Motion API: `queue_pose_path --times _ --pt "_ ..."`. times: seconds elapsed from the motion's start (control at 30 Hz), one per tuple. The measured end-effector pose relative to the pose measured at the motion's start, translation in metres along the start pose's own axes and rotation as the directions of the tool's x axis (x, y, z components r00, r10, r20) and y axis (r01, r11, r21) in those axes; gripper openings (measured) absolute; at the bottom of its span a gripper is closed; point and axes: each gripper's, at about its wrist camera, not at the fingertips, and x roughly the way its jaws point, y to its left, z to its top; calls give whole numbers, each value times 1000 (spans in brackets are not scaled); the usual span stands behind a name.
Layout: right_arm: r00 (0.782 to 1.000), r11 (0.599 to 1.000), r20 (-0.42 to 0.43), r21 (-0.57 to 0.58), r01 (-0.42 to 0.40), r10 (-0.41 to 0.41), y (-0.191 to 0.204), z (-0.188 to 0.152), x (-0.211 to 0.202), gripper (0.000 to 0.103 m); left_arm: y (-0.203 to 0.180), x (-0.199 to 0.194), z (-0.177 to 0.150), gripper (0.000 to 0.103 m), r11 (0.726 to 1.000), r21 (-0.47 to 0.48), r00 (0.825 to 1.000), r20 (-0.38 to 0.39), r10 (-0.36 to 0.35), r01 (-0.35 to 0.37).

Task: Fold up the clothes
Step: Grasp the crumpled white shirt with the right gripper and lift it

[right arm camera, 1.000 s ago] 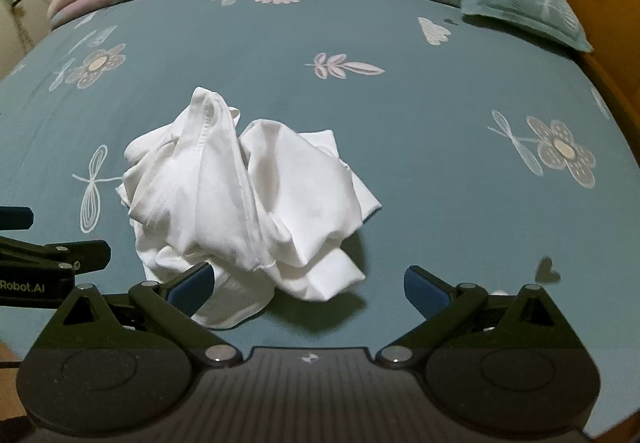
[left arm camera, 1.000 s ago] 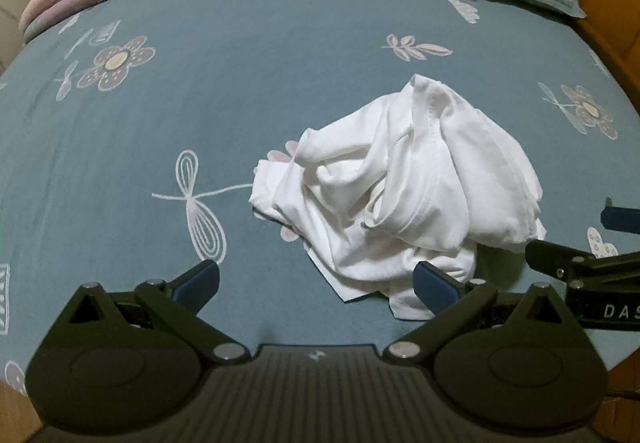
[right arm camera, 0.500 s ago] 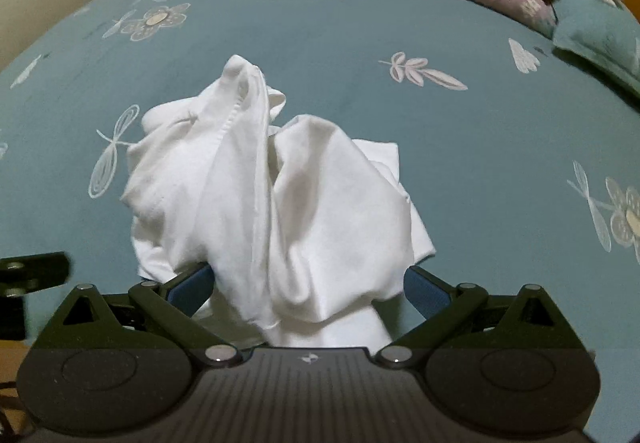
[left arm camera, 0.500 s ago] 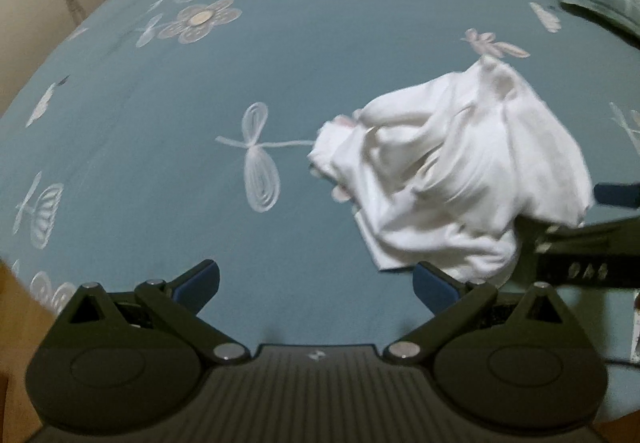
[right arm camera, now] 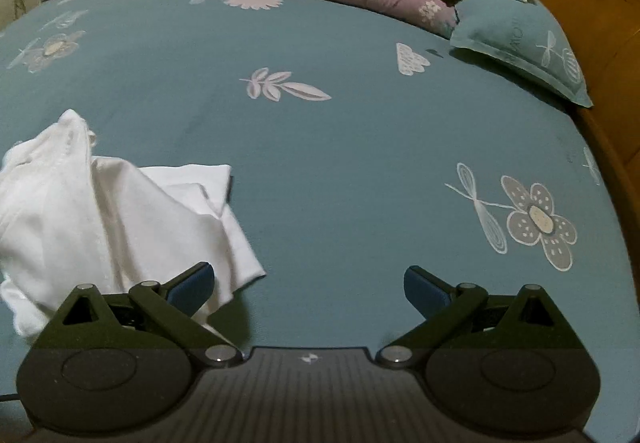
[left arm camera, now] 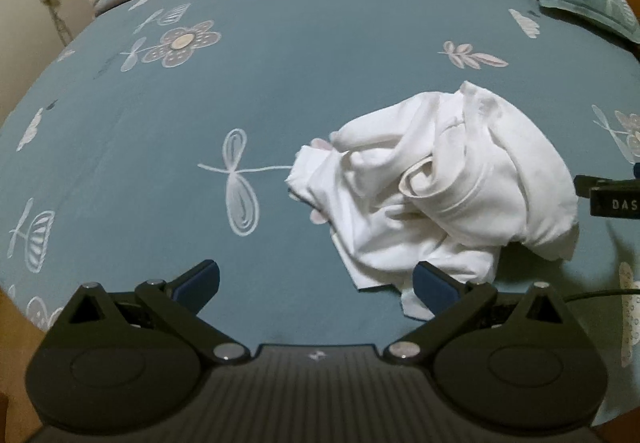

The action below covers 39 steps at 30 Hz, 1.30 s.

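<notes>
We held 2 grippers, jaws spread, empty. The crumpled white cotton garment (left arm camera: pixel 436 187) lay ahead of the left gripper (left arm camera: pixel 316 279), touching its right jaw. The right gripper (right arm camera: pixel 308 279) had swung rightward off it; folding unstarted.

The left tool (left arm camera: pixel 316 281) hovers with its fingers spread wide, gripping nothing. The right tool (right arm camera: pixel 308 281) is likewise spread wide and empty, and its tip shows at the right edge of the left wrist view.
</notes>
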Motion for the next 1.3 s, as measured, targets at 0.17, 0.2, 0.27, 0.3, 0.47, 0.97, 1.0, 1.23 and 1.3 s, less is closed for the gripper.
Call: queue_pose_path --times 0.17,0.2,0.27,0.3,0.47,0.97,1.0,1.23,1.3 --pt "984 984 7 -15 -178 179 20 -2 -25 103 7 16 5 102 999 22 999 -24 -45 46" --pt "979 978 -1 -29 -206 206 27 -3 -27 103 10 20 7 102 998 29 998 -25 -57 58" --pt "972 970 -28 -63 -234 233 45 -5 -27 103 16 27 10 102 995 59 996 -27 -81 83" --pt "972 969 -45 -85 -234 231 55 -6 -26 103 19 31 12 102 993 74 995 -28 -92 94" --pt "982 970 -81 -161 -184 173 98 -9 -28 103 39 51 26 102 980 150 991 -32 -130 133" --pt "992 994 -78 -68 91 -96 111 33 0 103 65 89 59 102 928 248 960 -58 -273 279" --pt "990 992 -63 -50 120 -123 102 36 -3 103 65 90 60 102 925 253 959 -60 -277 283" --pt "962 961 -46 53 271 -269 48 42 -4 103 43 86 62 102 911 302 958 -43 -283 282" --pt "969 966 -44 81 245 -242 36 37 -8 103 36 82 62 102 910 310 959 -30 -281 276"
